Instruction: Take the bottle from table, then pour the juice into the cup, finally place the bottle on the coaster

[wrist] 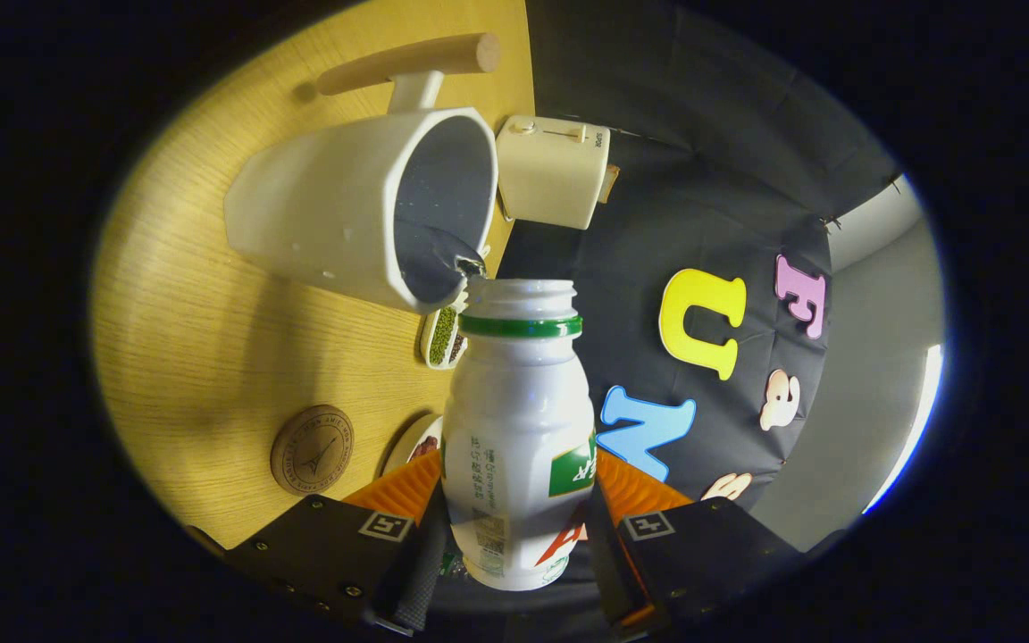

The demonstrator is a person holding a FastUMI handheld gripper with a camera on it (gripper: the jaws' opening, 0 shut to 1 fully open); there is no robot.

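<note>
Gripper (514, 527) clamps the white bottle (517, 429) between both fingers, long axis running forward along them, open green-ringed mouth pointing ahead, close by the rim of the white cup (336, 210). Cup's opening faces the bottle mouth. Round brown coaster (312, 449) lies on the desk (193, 339), off to the fingers' left. Cream toaster (553, 170) beyond the cup; small dish of green beans (443, 337) just ahead of the bottle.

Glossy white plastic bottle (517, 429), smooth matt white cup (363, 210), wood-grain table (193, 339), ridged orange fingers (407, 489).
</note>
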